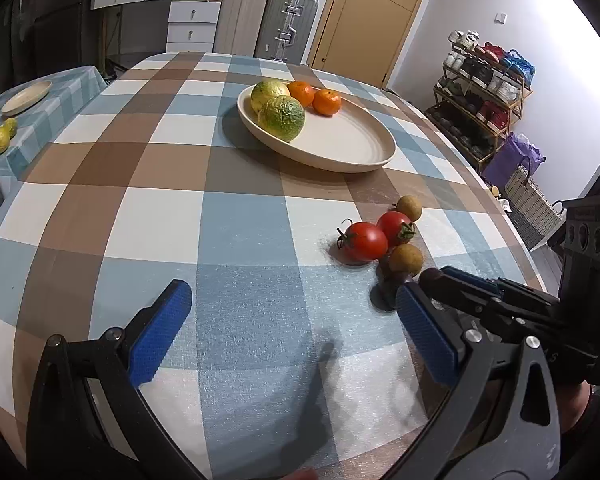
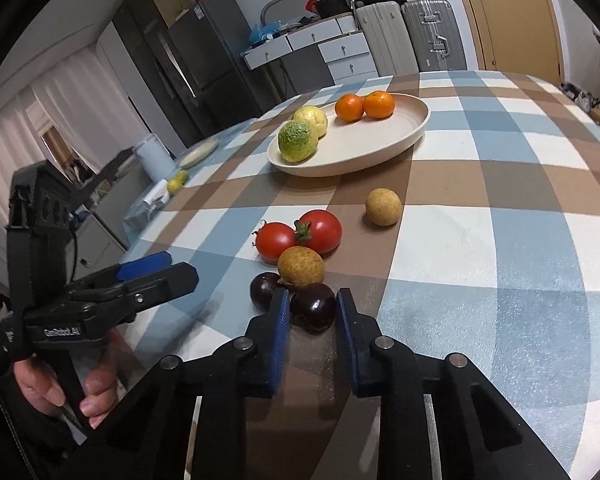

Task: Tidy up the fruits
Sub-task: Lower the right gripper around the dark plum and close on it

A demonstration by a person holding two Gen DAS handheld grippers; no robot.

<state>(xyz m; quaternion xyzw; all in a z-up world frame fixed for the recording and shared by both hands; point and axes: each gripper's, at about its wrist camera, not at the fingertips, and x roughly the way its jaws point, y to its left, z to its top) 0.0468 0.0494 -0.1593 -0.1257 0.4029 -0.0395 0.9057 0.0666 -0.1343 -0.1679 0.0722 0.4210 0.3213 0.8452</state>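
So the main container here is the cream plate (image 2: 380, 148) sitting toward the far side of the checked tabletop (image 2: 480, 248). Going left to right in the right wrist view it holds a green-yellow citrus (image 2: 298, 141), a paler yellow citrus (image 2: 311, 120) just behind it, then two oranges (image 2: 364, 106) touching each other near the far rim. The right half of the plate is bare.

Everything else is loose on the tabletop, nearer the cameras: two tomatoes (image 2: 300, 234) pressed side by side, a tan fruit (image 2: 301, 266) touching the front of them, and a second tan fruit (image 2: 383, 206) off to the right on its own. In front of those are two dark plums. The left plum (image 2: 265, 289) lies just outside the left finger, and the right plum (image 2: 314, 306) is between the blue pads.

The right hand-held gripper (image 2: 314, 314) is closed narrow on that right plum, pads against both sides, plum still on the cloth. The left hand-held gripper (image 1: 296, 312) is spread wide with nothing in it, over a blue square of the cloth.

Writing: the side of the left hand-held gripper's body, seen from the right wrist view, has white lettering that looks like "GenRobot.AI". A black box on the far cabinet has a label too small to read.
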